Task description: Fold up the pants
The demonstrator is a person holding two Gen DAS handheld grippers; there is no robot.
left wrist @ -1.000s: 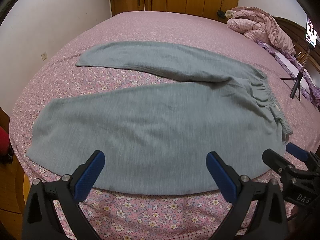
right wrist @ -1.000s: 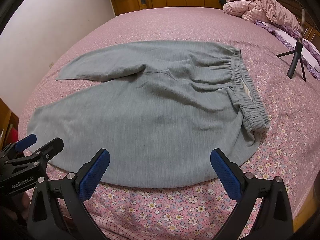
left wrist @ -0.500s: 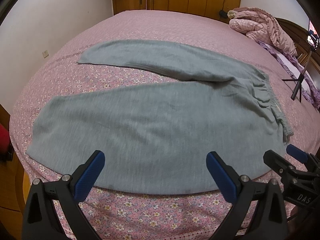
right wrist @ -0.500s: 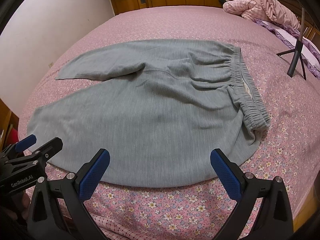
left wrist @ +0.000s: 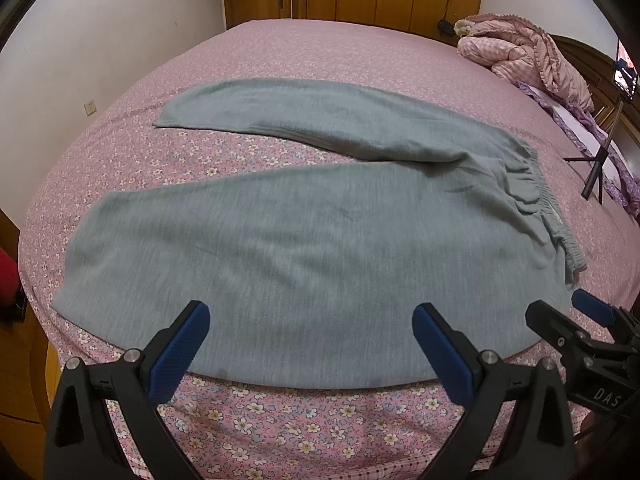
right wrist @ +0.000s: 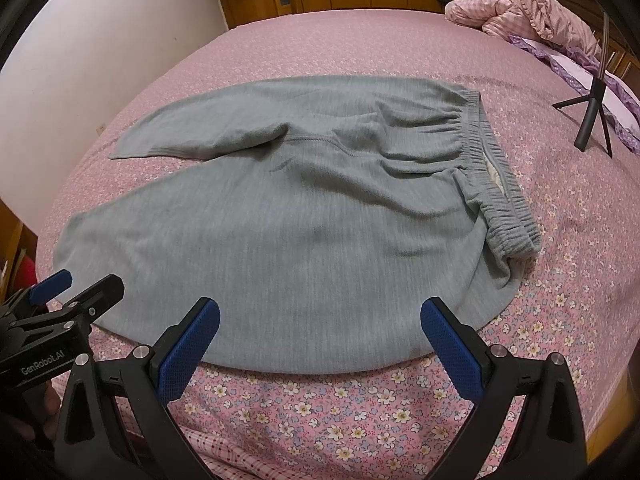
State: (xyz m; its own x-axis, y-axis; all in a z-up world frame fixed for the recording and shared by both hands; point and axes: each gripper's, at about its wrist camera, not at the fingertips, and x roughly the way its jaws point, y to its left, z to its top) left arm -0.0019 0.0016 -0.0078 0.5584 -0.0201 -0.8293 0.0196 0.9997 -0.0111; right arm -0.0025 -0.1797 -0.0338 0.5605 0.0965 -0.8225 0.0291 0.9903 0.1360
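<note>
We hold the left gripper (left wrist: 308, 344) and the right gripper (right wrist: 320, 340) side by side above the near edge of the bed (left wrist: 280, 420), each with its 2 blue-padded fingers (left wrist: 178, 350) spread wide and empty. The grey pants (left wrist: 312, 240) lie flat and unfolded on the floral sheet, legs parted to the left, the elastic waistband (right wrist: 500, 184) to the right.

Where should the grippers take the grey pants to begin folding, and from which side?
Likely the near leg's long edge, approached from the bed's near side. The grey pants lie flat, legs spread, and this edge lies just ahead of the open left gripper and right gripper.
</note>
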